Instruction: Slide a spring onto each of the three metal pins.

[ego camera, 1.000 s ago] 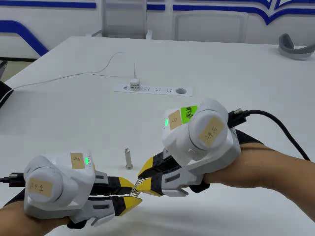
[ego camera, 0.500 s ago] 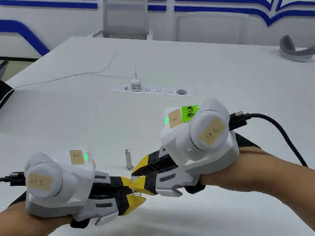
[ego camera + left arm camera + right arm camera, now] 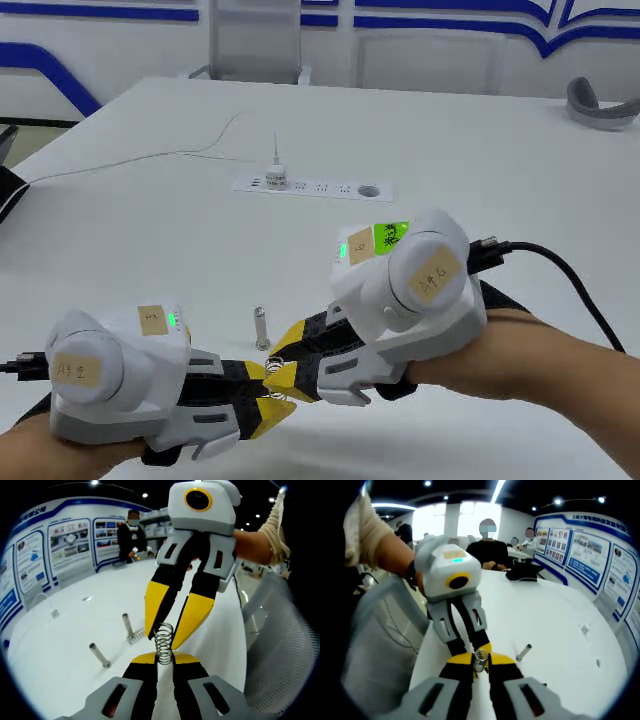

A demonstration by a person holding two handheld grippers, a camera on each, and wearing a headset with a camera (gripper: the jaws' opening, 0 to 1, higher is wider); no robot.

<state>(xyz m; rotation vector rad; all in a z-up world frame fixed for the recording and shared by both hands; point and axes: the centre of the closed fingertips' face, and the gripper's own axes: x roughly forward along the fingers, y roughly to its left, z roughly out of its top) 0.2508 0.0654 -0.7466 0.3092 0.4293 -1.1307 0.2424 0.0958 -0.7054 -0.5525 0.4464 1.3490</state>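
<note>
A small steel spring (image 3: 163,640) stands up from my left gripper (image 3: 163,659), which is shut on its lower end. My right gripper (image 3: 164,636) faces it from above, jaws spread in a V with the yellow tips on either side of the spring's top. In the right gripper view the spring (image 3: 480,657) sits between the right gripper (image 3: 480,663) tips, with the left gripper (image 3: 477,651) opposite. In the head view the left gripper (image 3: 268,396) and right gripper (image 3: 286,362) meet tip to tip near the table's front. One metal pin (image 3: 261,327) stands just behind them. Two pins (image 3: 99,655) (image 3: 128,625) stand left of the spring.
A white power strip (image 3: 312,185) with a plugged adapter (image 3: 275,173) and its cable lies mid-table. A grey headset (image 3: 600,100) rests at the far right, a chair (image 3: 255,40) stands beyond the table. A mesh chair back (image 3: 280,645) is close beside the grippers. People are in the background.
My right gripper has come down and left onto the spring held by the left gripper, and its jaws have narrowed around the spring's top. The left gripper has barely moved.
</note>
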